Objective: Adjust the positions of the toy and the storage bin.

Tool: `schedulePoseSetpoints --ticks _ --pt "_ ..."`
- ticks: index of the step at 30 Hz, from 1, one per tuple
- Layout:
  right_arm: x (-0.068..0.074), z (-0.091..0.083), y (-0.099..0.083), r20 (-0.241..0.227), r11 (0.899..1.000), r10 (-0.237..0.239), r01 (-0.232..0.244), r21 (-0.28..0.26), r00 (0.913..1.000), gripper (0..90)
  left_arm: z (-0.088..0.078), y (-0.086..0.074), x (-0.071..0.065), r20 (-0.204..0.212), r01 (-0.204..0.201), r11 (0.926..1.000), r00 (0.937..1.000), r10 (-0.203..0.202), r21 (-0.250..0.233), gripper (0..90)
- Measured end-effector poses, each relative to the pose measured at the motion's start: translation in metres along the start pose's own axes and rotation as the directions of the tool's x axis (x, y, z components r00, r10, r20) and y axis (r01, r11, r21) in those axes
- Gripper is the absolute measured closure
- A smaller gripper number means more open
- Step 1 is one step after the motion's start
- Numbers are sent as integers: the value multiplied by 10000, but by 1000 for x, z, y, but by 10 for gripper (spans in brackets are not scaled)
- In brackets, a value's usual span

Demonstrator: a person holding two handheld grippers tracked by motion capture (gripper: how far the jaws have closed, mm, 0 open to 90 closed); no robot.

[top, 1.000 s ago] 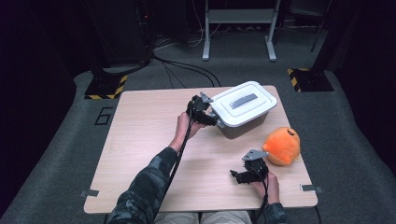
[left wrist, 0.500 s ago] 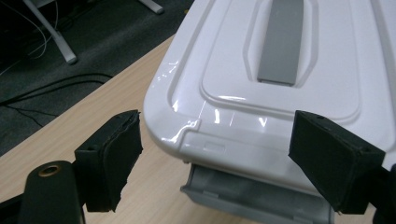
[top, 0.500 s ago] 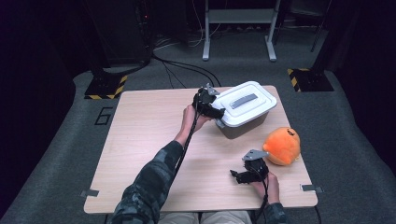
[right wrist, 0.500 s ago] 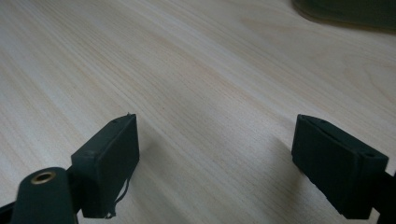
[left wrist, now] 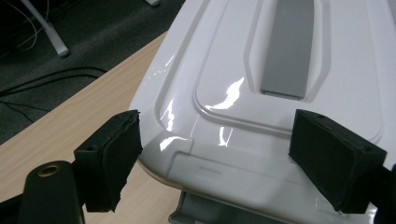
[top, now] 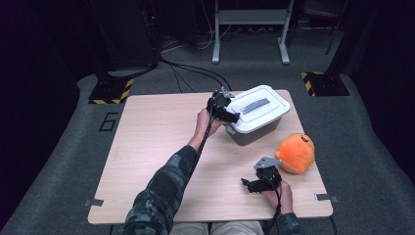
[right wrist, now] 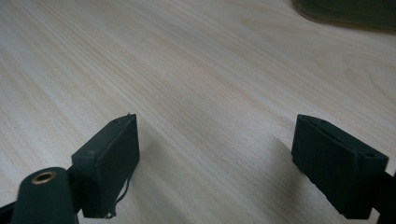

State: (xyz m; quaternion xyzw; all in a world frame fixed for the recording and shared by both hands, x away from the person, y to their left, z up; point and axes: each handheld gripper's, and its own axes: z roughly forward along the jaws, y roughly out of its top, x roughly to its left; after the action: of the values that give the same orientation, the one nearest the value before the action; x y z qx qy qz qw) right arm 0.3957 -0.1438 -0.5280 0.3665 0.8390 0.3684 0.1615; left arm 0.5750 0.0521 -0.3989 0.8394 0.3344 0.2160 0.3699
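A grey box (top: 255, 134) with a white lid (top: 266, 113) stands at the back right of the wooden table (top: 151, 142). The lid has a flat grey handle (top: 254, 105). My left gripper (top: 233, 117) hovers at the lid's left end, open. In the left gripper view its pads (left wrist: 112, 158) stand wide on either side of the lid's rim (left wrist: 219, 163) without pressing it, and the handle (left wrist: 287, 51) lies beyond. An orange plush toy (top: 295, 153) lies right of the box. My right gripper (top: 248, 185) rests on the table beside the toy, open, with bare wood (right wrist: 215, 93) between its pads.
The box's dark corner (right wrist: 345, 11) shows at the top of the right gripper view. Beyond the table, black cables (top: 191, 71) cross the grey carpet, and a metal frame's legs (top: 249, 29) and two yellow-and-black striped bases (top: 110, 90) stand there. The table's left half is bare wood.
My left gripper has moved right and a little farther back, up to the left end of the lid. The right gripper and the plush toy have stayed put.
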Motion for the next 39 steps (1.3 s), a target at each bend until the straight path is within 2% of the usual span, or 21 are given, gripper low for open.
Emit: schedulePoseSetpoints --ticks 15,23,28,32,36,38,39 --pt "0 0 0 -2 10000 5 -5 -5 10000 145 -15 -16 4 234 -58 9997 9997 64 -241 166" --pt "0 0 0 2 10000 25 -25 -3 10000 146 -26 -29 6 152 18 9990 9999 -12 -447 166" --pt "0 0 0 38 10000 21 -21 10 10000 141 -35 -35 9 172 9 9995 9999 -4 -304 166" --pt "2 0 0 175 10000 -4 4 6 9998 116 -42 -41 10 160 22 9995 9999 -17 -319 166" --pt "3 2 1 325 9997 -71 64 236 9994 9 -48 -48 11 188 136 9991 9997 -128 -395 166" --pt "4 2 1 400 9996 -60 49 262 9992 0 -52 -52 13 189 -1 9992 9998 8 -392 166" --pt "4 2 1 392 9996 -159 149 255 9991 0 -54 -54 12 171 80 9990 9998 -73 -449 166"
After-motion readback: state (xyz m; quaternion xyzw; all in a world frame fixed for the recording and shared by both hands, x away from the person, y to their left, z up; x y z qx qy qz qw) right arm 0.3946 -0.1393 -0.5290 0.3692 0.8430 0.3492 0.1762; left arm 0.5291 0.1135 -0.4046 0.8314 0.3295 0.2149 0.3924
